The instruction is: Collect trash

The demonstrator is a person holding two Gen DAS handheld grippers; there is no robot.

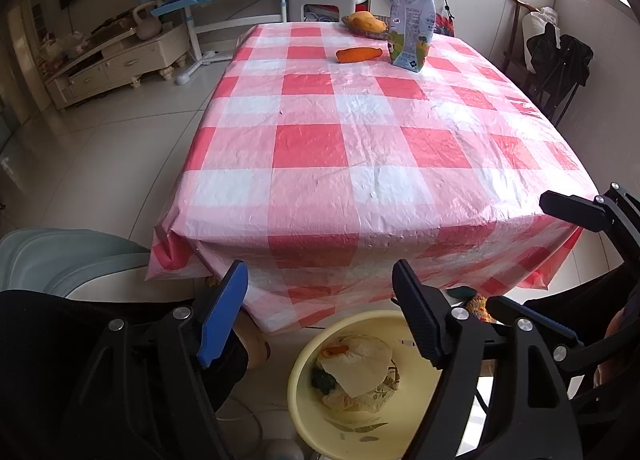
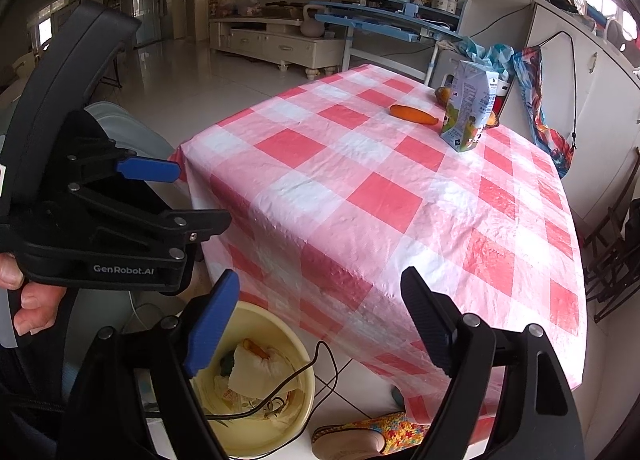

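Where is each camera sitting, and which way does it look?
Left wrist view: on the left gripper, at the near table end, facing down the red-and-white checked tablecloth; the right gripper shows.
Right wrist view: on the right gripper, by the near corner, facing across; the left gripper and hand show.
Shared: the blue milk carton, orange carrot piece, yellow plastic basin.

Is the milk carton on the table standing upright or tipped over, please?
Upright: the milk carton stands on its base on the tablecloth, gabled top uppermost.
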